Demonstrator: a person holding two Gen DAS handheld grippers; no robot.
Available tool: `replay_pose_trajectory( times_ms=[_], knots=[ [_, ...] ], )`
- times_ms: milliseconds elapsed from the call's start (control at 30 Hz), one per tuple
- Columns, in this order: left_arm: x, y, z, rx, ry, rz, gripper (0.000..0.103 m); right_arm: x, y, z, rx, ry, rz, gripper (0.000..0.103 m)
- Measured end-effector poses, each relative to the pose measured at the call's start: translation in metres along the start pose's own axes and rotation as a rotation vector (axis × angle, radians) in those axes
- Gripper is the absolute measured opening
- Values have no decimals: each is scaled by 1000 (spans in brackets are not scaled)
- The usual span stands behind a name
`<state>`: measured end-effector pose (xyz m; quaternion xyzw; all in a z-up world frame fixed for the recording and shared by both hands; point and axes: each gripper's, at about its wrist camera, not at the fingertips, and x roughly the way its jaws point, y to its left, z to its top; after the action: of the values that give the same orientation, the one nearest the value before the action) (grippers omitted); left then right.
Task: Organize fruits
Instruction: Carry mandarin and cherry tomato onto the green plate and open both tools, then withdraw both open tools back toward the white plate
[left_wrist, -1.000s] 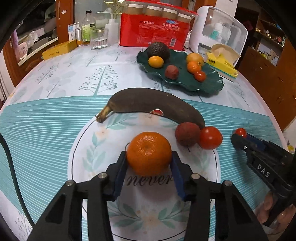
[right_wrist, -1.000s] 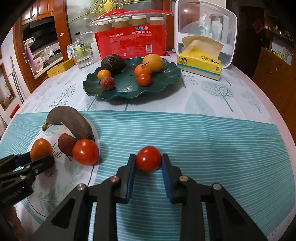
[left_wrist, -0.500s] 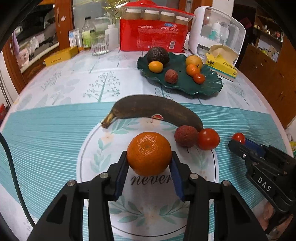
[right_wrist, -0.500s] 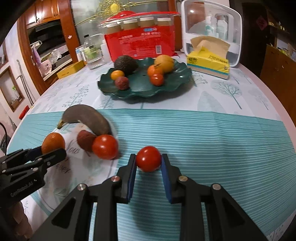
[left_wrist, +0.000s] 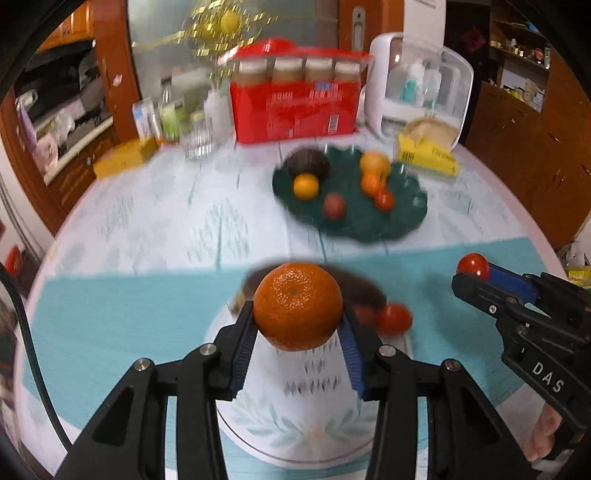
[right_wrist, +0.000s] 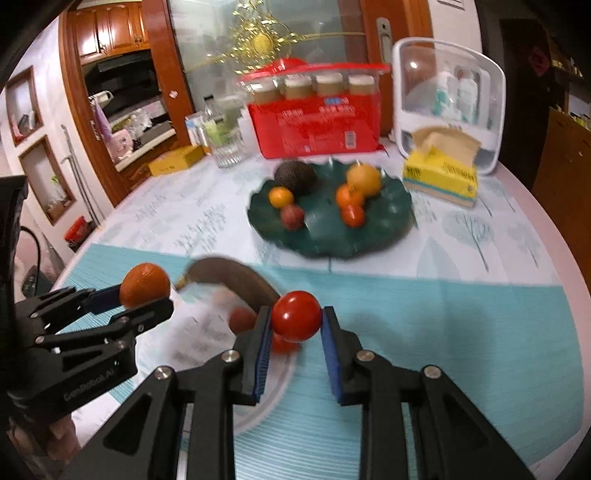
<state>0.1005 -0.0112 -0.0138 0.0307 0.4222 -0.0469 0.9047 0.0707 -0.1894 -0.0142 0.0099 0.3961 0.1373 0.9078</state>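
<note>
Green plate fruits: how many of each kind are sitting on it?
Avocado: 1
Orange or yellow citrus: 3
Lychee: 1
Tomato: 1
Total on the green plate: 6

Plate (right_wrist: 388, 236) with avocado (right_wrist: 295, 178) and small fruit at the tabletop's far middle; tissue box (right_wrist: 439, 177) to its right; banana (right_wrist: 236, 278) nearer, toward the left edge.

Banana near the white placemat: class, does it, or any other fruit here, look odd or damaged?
Yes. The banana, lying on the table behind the held tomato, has dark brown skin all over, so it looks overripe. The fruit on the green plate looks normal, though blurred.
</note>
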Motion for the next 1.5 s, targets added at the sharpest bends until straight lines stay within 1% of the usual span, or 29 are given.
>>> replay_pose_trajectory(
  times_ms=[33, 100, 233, 333, 400, 467, 533, 567, 667, 833, 900, 1000, 1200, 1233, 1267, 1300, 1333, 1367, 1433, 1500],
  knots=[
    [-5, 1, 11, 5, -8, 0, 42, -3, 0, 9, 2, 0, 10, 26],
    [-17, 5, 38, 16, -21, -12, 42, -14, -2, 39, -5, -5, 27, 26],
    [-39, 11, 98, 31, -75, -11, 42, -41, -8, 98, -24, -80, -2, 26],
    [-47, 13, 139, 32, -125, 24, 42, -60, -13, 146, -27, -143, -28, 26],
    [-43, 14, 161, 30, -134, 31, 42, -62, -16, 168, -31, -159, -42, 26],
    [-30, 16, 177, 20, -118, 13, 42, -53, -21, 188, -32, -153, -61, 26],
    [-8, 15, 186, 14, -84, -1, 42, -39, -28, 197, -24, -131, -77, 26],
    [6, 13, 188, 11, -65, -8, 42, -24, -32, 199, -13, -101, -79, 26],
    [51, 8, 184, 5, -1, -25, 42, 16, -42, 192, 10, -14, -58, 26],
    [127, 2, 161, -27, 139, -66, 42, 90, -47, 152, 15, 138, -46, 27],
    [150, -2, 152, -25, 175, -74, 42, 118, -48, 136, 11, 199, -46, 27],
    [169, -8, 144, -6, 199, -78, 42, 144, -48, 121, 5, 248, -41, 27],
    [194, -16, 132, 11, 260, -89, 44, 168, -48, 103, -1, 301, -51, 27],
    [196, -17, 131, 16, 267, -92, 47, 170, -48, 103, -5, 307, -52, 28],
    [195, -17, 130, 23, 268, -98, 56, 171, -47, 101, -10, 313, -50, 28],
    [193, -18, 129, 29, 260, -98, 62, 171, -47, 101, -10, 315, -50, 28],
    [191, -18, 128, 33, 249, -94, 72, 171, -47, 100, -10, 315, -51, 28],
    [186, -18, 128, 38, 232, -91, 78, 170, -47, 99, -11, 313, -51, 28],
    [177, -18, 130, 52, 201, -90, 82, 167, -47, 100, -12, 298, -42, 29],
    [168, -18, 131, 62, 184, -91, 83, 160, -45, 102, -16, 275, -35, 30]
  ],
)
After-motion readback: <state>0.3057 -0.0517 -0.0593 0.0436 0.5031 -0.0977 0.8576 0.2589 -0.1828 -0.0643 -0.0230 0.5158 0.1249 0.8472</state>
